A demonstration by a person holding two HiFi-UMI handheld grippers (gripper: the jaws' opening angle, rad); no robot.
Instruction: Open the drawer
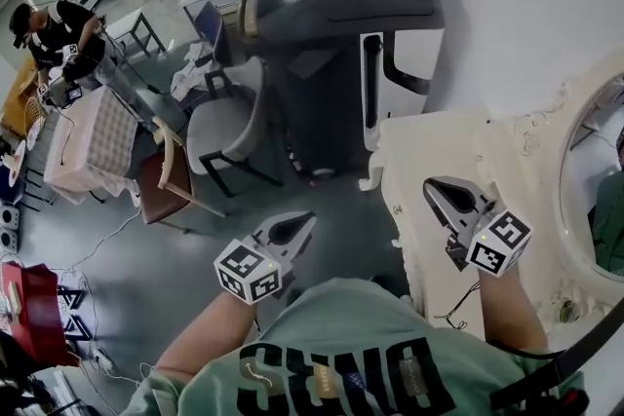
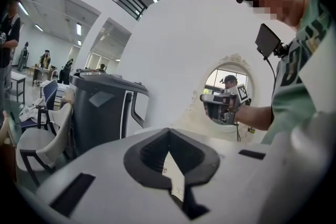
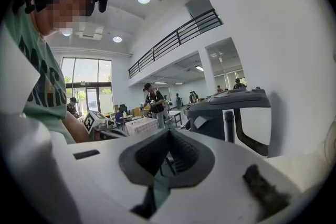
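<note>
A cream, carved dressing table (image 1: 419, 146) with an oval mirror (image 1: 585, 180) stands at the right against the white wall. I cannot make out a drawer front or handle in any view. My right gripper (image 1: 431, 183) hovers over the table's front left part, jaws together and holding nothing; its own view (image 3: 168, 132) shows the tips meeting. My left gripper (image 1: 308, 218) hangs over the floor to the left of the table, shut and empty, as its own view (image 2: 168, 131) shows. There the mirror (image 2: 228, 97) reflects a person and a gripper.
A big dark grey machine (image 1: 341, 44) stands against the wall just left of the dressing table. Further left are a white chair (image 1: 219, 136), a brown chair (image 1: 166, 180) and cluttered tables with people (image 1: 54, 29). Grey floor lies under my left gripper.
</note>
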